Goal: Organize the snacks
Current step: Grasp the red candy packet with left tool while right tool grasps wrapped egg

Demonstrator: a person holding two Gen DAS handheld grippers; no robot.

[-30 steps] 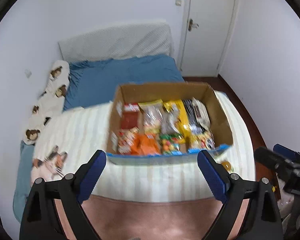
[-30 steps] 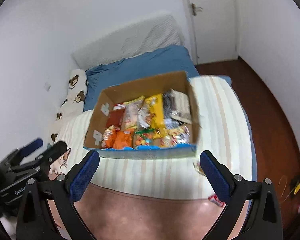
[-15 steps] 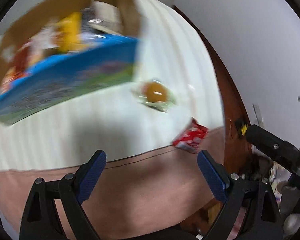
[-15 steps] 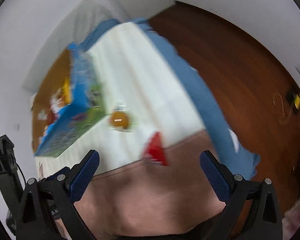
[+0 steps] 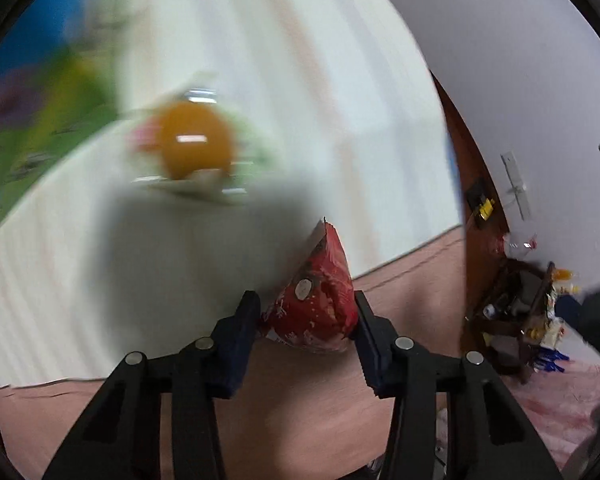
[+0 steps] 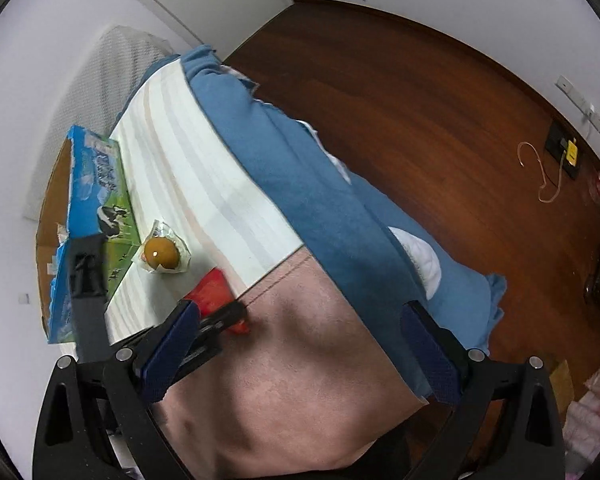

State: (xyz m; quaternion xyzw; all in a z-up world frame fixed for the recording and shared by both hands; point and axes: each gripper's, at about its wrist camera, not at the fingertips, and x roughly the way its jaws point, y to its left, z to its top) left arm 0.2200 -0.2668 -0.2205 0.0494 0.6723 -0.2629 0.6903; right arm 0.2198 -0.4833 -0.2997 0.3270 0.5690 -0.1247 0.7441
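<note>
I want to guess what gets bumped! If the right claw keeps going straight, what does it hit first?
Probably the pink blanket on the bed, just ahead of the open right claw. Depth is hard to judge.

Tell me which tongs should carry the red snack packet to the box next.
Left. The left tongs already bracket the red snack packet at the bed's edge. The right tongs hang open and empty over the pink cover, beside the packet, farther from the box.
</note>
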